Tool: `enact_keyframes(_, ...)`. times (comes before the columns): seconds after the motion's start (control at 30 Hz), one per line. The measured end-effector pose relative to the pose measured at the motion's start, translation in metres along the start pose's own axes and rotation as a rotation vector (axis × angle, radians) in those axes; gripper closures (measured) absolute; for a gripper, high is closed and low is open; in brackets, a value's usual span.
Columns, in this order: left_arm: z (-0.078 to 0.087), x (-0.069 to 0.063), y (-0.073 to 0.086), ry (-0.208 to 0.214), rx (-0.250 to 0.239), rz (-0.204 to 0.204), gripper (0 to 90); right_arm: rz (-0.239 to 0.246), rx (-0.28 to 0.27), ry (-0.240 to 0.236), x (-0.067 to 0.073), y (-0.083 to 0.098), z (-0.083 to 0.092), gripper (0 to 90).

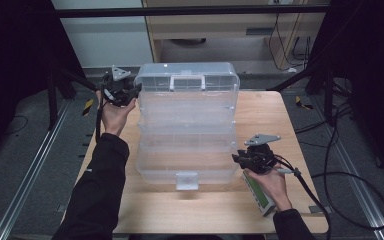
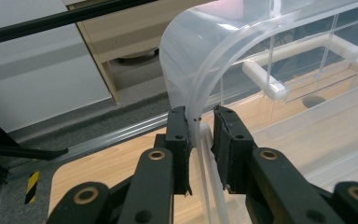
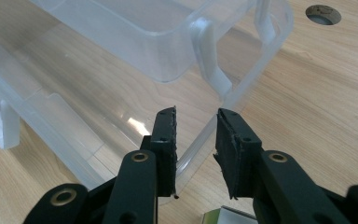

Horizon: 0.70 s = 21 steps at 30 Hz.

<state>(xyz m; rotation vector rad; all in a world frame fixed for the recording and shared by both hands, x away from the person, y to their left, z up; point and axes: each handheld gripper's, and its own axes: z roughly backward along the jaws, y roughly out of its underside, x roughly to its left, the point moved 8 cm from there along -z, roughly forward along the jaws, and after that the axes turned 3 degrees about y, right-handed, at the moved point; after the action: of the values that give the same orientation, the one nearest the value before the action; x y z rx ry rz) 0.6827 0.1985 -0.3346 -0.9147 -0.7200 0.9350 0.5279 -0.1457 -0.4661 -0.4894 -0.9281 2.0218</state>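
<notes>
So this is a clear plastic tiered organizer box sitting mid-table, folded out into its stepped trays, with the lid tipped up at the far end. My guess is the job is opening or closing it, and it looks about halfway: trays spread, nothing latched, so either way there's a fair bit left.

Nearest, under the right hand, there's a small green-and-white box lying flat on the wooden table. Light wood grain, smooth, with a round hole in it.

The right gripper is at the box's near right corner; its black jaws straddle the thin rim of the bottom tray with gaps either side, so open, not pinching. The white latch tab hangs at the near front edge.

Farther back, the left gripper has its jaws either side of the lid's curved left edge; one pad looks to touch it, but I can't tell if it's truly clamped. The lid is glossy, see-through, ribbed into compartments, with a white carry handle.
</notes>
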Motion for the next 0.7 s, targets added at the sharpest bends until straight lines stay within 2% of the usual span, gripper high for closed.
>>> enact_keyframes(0.7,-0.020,0.008,-0.004,-0.002,0.029,0.002,75.4,0.000,0.004,-0.006,0.000,0.000,0.000,69.1)
